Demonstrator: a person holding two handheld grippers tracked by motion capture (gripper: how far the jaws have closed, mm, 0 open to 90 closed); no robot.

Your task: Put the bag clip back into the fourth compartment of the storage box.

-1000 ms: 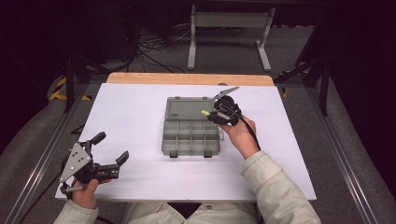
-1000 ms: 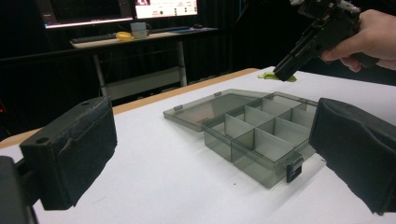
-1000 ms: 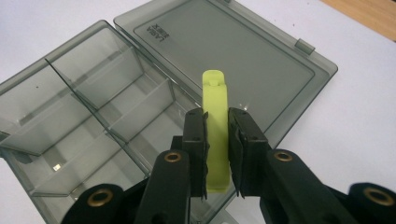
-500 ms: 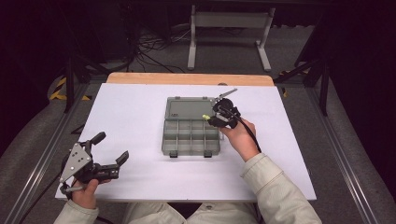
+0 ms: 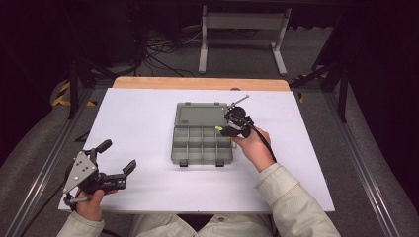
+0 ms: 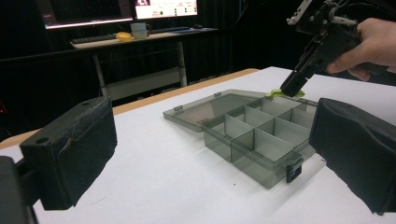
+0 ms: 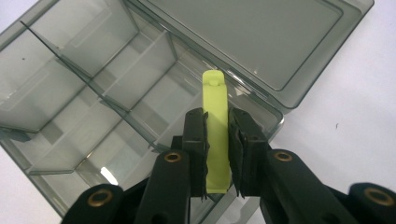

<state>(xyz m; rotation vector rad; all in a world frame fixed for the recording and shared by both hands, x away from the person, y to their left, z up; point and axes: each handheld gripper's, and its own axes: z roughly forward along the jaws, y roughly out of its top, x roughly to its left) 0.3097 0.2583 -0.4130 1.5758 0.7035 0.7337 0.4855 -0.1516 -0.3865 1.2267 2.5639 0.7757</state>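
So the right gripper [image 7: 217,140] has its jaws clamped on a little yellow-green plastic clip [image 7: 216,126], a flat strip with a small tab at the far tip. The strip's long axis runs straight out along the jaws, sticking past them and pointing toward the hinge side of the compartment box [image 5: 202,146]. In the right gripper view the clip hangs over the back-row compartment at the box's right end, right by where the open lid [image 7: 261,37] joins the tray. From the high view it's the same story: clip [image 5: 218,130] hovering at the far right corner of the divider grid.

I can't tell if the tip is touching a divider or just above it. My guess is the clip goes down into that corner cell, and since it lies lengthwise with the jaws, it would need to drop or tilt tip-first to clear the walls.

The left gripper [image 5: 116,160] is well off at the near left of the counter [image 5: 143,123], jaws wide apart and holding nothing, so the right hand [image 5: 254,147] is clearly the one doing this.
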